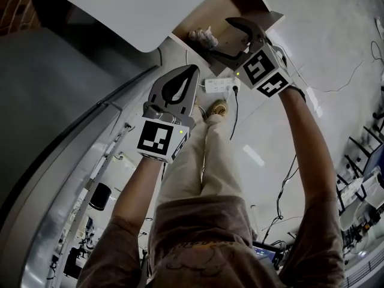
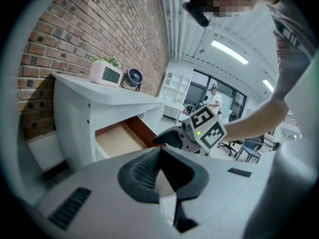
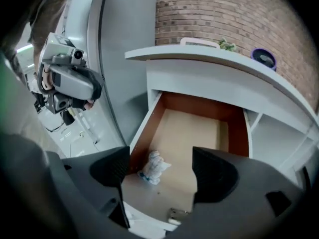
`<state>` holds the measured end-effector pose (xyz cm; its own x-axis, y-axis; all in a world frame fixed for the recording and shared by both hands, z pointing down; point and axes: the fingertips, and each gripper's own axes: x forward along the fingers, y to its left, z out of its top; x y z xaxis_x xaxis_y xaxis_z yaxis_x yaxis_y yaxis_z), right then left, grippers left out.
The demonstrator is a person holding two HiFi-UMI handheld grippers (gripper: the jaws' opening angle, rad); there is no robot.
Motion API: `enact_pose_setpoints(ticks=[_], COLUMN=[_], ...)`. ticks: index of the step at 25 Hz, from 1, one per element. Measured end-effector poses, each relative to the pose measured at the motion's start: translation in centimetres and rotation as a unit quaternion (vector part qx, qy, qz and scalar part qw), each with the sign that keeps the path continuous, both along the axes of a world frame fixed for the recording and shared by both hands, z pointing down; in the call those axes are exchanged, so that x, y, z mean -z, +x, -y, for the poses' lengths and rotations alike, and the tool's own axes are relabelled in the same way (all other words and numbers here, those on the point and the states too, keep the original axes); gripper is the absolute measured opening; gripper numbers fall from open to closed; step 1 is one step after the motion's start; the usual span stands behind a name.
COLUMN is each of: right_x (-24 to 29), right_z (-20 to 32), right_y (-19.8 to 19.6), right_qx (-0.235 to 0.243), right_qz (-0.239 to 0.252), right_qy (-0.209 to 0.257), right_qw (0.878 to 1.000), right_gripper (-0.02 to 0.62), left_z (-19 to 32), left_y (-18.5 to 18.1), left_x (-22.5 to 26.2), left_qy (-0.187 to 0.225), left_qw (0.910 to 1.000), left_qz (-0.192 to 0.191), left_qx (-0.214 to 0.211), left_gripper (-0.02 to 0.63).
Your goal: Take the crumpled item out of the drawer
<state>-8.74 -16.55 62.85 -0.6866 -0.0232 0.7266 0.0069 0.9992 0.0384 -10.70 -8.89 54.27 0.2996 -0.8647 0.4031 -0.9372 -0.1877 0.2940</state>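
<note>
R gripper (image 3: 159, 159) hangs over the open drawer (image 3: 195, 133) w/ its jaws spread wide and nothing pressed btwn them. In the right gripper view the crumpled item (image 3: 153, 167) shows in the gap btwn the jaws but lower down, on the drawer floor, not touched by either pad. L gripper (image 2: 159, 158) has its jaws together on nothing and is held back from the cabinet (image 2: 75, 113), off to the side, clear of the drawer.

Progress, as a judgement: early-to-mid. Drawer is already pulled out, so access is done, and the R gripper looks lined up above the target. Grasp not yet made; item not yet lifted. Left to do: drop the jaws around it, close, bring it up and out past the drawer front.

Contents: the drawer holds just the one thing, a small whitish wad w/ a bit of blue at one end, lying toward the front and close by the side wall nearest the L gripper. Rest of the wooden floor is bare as far as shown. On the cabinet top, a small clock (image 2: 105, 74) and a round fan (image 2: 132, 78), well apart from the drawer.
</note>
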Motion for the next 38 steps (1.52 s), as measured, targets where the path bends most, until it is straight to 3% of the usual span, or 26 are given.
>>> enact_pose_setpoints(ticks=[7,16,23,29,34,38], right_x=[-3.4,-8.0,-9.5,-9.8,-11.6,-12.9], right_z=[-0.6,0.0,-1.5,-1.8,-2.7,-2.8], right_y=[-1.6,-2.1,-2.5,-3.4,-2.9,-2.5], right_qx=[0.080,0.156,0.225,0.276,0.319,0.333], right_qz=[-0.049,-0.135,-0.198,-0.207,-0.245,-0.263], right_qy=[-0.012,0.002,-0.028,0.014,0.016,0.021], right_qw=[0.995,0.978,0.954,0.938,0.915,0.905], right_gripper=[0.388,0.388,0.353,0.339,0.339,0.317], left_z=[0.9,1.1,1.0,1.4,1.6,1.5], left_y=[0.5,-0.2,-0.9,-1.3,-1.5,-1.7], left_x=[-0.6,-1.5,-1.9,-2.1,-2.2,-2.4], left_qy=[-0.007,-0.022,-0.026,-0.026,-0.027,-0.029], left_qw=[0.9999,0.9997,0.9997,0.9996,0.9996,0.9995], left_qz=[-0.001,-0.001,0.003,-0.004,-0.008,-0.007], left_qx=[-0.007,-0.004,-0.004,0.003,0.007,0.007], left_gripper=[0.008,0.008,0.008,0.008,0.008,0.008])
